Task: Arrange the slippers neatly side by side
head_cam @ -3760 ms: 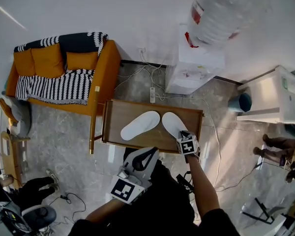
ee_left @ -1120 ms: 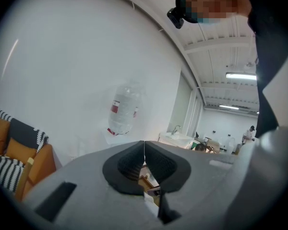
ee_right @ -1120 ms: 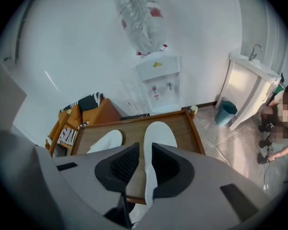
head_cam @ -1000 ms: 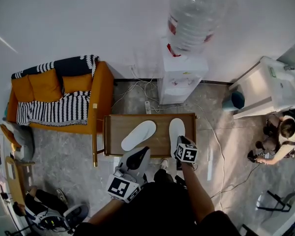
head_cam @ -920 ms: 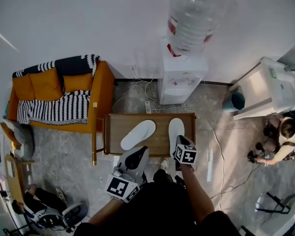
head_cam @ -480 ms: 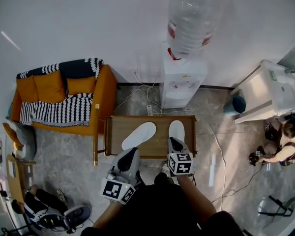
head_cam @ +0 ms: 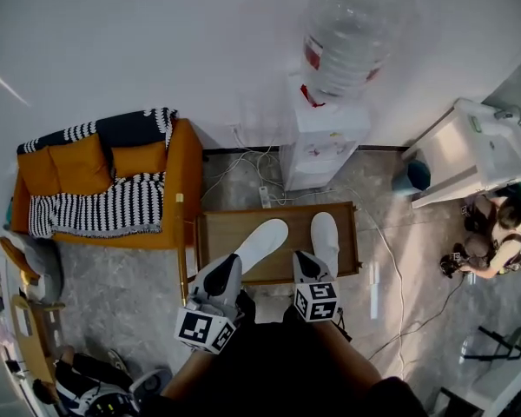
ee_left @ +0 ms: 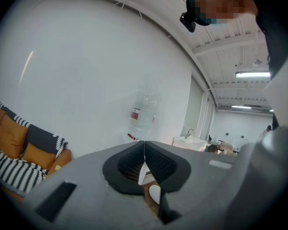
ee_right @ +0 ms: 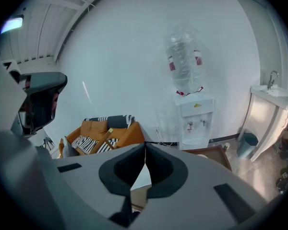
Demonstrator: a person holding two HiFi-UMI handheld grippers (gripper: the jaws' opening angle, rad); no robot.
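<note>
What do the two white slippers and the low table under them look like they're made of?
Left slipper and right slipper: likely soft fabric or foam, matte white without shine; too small to be sure. Table: looks like wood, warm brown with a dull sheen and a raised rim.

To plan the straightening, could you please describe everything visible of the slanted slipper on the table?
The slanted slipper is plain white, flat and elongated with rounded ends, seemingly soft fabric. It lies on the brown wooden table, its far end leaning toward the straighter slipper, with a gap between them. Nothing grips it.
</note>
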